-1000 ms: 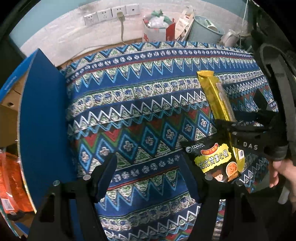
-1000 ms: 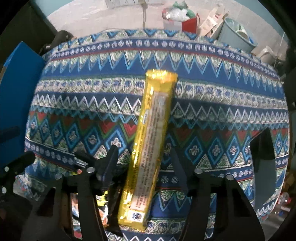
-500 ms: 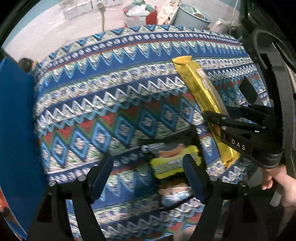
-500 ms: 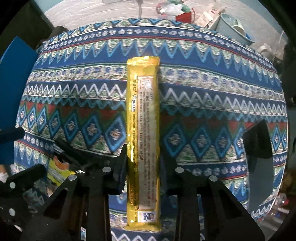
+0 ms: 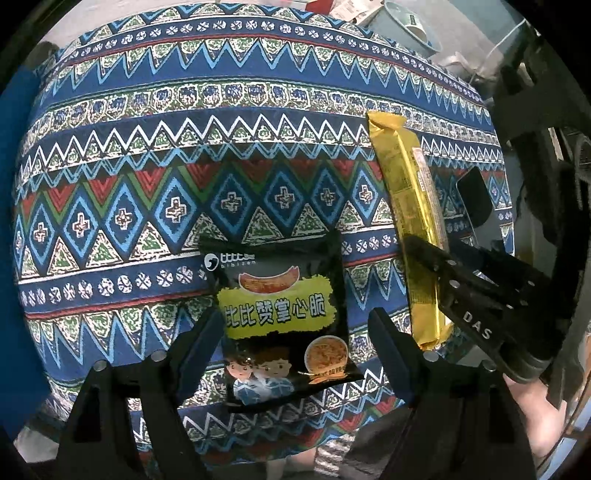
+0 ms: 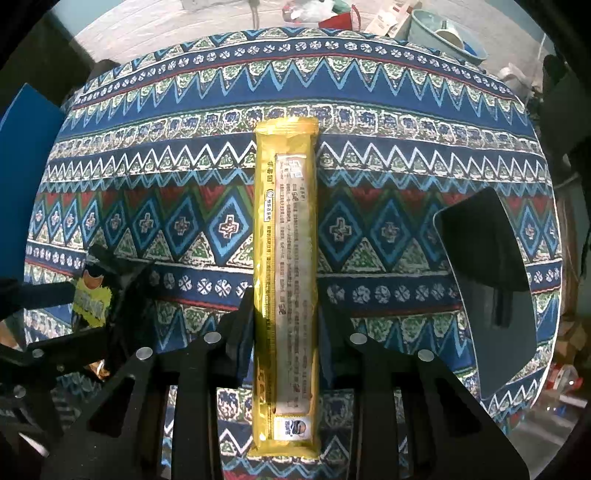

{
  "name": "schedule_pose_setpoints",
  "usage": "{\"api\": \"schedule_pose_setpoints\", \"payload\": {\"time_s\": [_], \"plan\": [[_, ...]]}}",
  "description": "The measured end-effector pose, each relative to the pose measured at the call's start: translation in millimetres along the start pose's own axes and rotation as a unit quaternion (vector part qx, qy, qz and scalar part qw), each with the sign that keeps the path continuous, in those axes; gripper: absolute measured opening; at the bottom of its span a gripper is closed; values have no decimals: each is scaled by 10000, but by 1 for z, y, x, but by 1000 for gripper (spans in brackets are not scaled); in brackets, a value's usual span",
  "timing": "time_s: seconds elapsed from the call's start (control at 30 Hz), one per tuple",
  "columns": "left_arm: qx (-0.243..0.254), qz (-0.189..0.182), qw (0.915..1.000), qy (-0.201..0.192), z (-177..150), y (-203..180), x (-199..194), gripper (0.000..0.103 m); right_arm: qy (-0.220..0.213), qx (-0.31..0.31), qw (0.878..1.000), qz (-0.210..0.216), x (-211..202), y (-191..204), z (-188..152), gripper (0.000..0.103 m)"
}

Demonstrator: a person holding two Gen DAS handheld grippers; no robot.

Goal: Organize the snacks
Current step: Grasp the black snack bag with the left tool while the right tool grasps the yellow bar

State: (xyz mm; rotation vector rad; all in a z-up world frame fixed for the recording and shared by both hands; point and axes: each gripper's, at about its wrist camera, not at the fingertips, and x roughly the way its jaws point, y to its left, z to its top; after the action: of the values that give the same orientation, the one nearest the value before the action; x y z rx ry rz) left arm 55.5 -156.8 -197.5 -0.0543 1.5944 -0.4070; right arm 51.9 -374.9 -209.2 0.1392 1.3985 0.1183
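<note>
A black snack bag (image 5: 284, 321) with a yellow label lies on the patterned tablecloth (image 5: 184, 147) near its front edge. My left gripper (image 5: 295, 332) straddles the bag, its jaws open on either side; whether they touch it I cannot tell. A long yellow snack pack (image 6: 286, 266) lies lengthwise on the cloth. My right gripper (image 6: 286, 321) is shut on the pack, its pads pressing both long sides. The pack also shows in the left wrist view (image 5: 410, 221), and the bag shows at the left of the right wrist view (image 6: 92, 295).
A blue box flap (image 6: 22, 177) stands at the table's left edge. A dark flat slab (image 6: 484, 280) lies on the right part of the table. Behind the table are a wall, a red bag (image 6: 332, 14) and a teal bin (image 6: 447, 33).
My left gripper has swung right and down over the black bag, which now sits between its jaws. My right gripper has closed onto the yellow pack and straightened over it.
</note>
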Motion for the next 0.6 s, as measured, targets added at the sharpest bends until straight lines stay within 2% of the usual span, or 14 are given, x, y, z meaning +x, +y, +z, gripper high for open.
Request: {"api": "schedule_pose_setpoints", "payload": {"time_s": [0.23,0.37,0.43,0.5,0.57,0.6], "plan": [[4,286,9994,175,1,-6,28,86,23,36,10000,31,-11,0,-6,32],[184,339,9993,9,1,-12,31,85,13,6,10000,-54,-10,-1,-9,32],[339,321,9989,53,0,-12,32,78,23,4,9999,-108,-8,6,-6,33],[465,360,9983,-11,-2,-15,30,65,3,-26,9998,-187,-5,7,-7,33],[534,376,9978,-60,-2,-18,30,58,-8,-56,9997,-258,0,10,-4,33],[577,385,9976,-88,-5,-18,28,58,-5,-94,9995,-309,1,12,-4,33]]}}
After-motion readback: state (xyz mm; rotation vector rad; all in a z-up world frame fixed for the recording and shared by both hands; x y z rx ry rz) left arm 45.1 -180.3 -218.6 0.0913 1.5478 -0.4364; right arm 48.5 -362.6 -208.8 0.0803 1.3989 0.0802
